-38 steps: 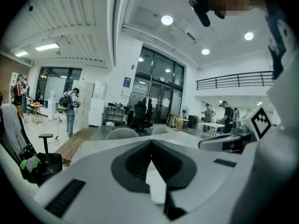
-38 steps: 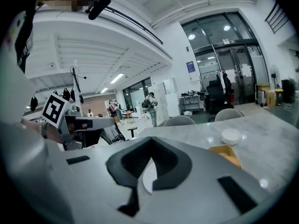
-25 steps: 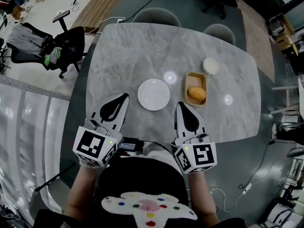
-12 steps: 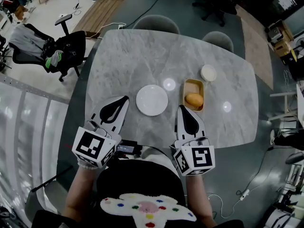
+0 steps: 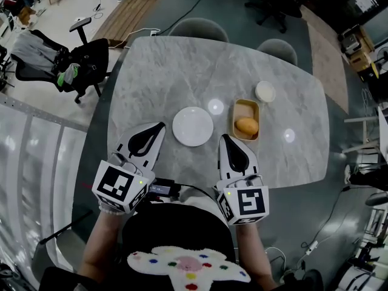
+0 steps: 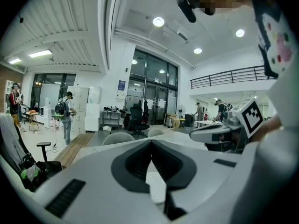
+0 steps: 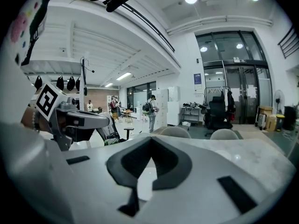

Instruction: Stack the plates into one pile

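Note:
A round white plate (image 5: 193,126) lies on the grey marble table (image 5: 182,65), just ahead of both grippers. To its right sits a tan rectangular dish (image 5: 237,110) holding an orange-brown food item (image 5: 247,125). A small white round dish (image 5: 265,91) lies beyond that. My left gripper (image 5: 160,125) is shut and empty, its tip just left of the white plate. My right gripper (image 5: 224,136) is also shut and empty, with its tip near the plate's right side. Through the closed jaws, the plate (image 6: 155,185) shows in the left gripper view, and the plate (image 7: 145,183) in the right gripper view.
Two grey chairs (image 5: 200,27) (image 5: 277,48) stand at the table's far side. A black office chair (image 5: 76,62) is off the left corner. A small black device with a cable (image 5: 163,188) lies at the near table edge. People stand far off in the room.
The right gripper has rolled slightly and its tip sits a little further left in the head view. The left gripper and the dishes have not moved.

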The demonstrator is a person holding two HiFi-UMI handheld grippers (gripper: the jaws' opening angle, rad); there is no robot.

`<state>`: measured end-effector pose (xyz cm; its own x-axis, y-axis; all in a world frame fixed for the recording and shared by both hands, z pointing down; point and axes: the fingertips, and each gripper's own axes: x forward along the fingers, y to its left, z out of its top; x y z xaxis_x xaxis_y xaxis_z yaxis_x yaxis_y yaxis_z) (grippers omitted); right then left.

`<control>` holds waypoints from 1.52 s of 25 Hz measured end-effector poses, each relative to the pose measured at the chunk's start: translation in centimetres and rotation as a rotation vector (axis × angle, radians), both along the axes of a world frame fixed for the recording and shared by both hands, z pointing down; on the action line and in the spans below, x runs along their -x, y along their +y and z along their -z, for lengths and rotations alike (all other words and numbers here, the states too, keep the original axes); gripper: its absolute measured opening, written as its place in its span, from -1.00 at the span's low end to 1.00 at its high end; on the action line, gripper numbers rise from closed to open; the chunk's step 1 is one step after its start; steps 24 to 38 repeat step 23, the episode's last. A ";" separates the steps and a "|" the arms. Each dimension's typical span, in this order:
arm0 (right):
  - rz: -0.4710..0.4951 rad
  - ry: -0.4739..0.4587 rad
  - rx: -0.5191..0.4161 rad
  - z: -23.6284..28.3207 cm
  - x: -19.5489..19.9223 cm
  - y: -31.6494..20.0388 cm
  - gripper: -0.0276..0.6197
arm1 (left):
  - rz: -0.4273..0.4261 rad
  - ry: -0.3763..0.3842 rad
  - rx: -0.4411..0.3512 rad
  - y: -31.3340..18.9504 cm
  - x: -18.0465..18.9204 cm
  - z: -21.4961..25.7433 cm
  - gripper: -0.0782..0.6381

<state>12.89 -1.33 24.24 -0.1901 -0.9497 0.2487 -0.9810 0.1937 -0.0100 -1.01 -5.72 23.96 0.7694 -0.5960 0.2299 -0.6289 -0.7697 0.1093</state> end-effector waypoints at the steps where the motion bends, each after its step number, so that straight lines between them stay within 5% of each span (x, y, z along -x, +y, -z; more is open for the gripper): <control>1: -0.001 -0.001 0.000 0.0 0.0 0.0 -0.91 | 0.000 0.002 0.000 0.0 0.0 -0.1 -0.75; 38: -0.019 -0.024 0.027 -1.2 -0.1 0.3 -0.91 | 0.011 0.004 0.002 -0.1 0.5 -0.5 -0.75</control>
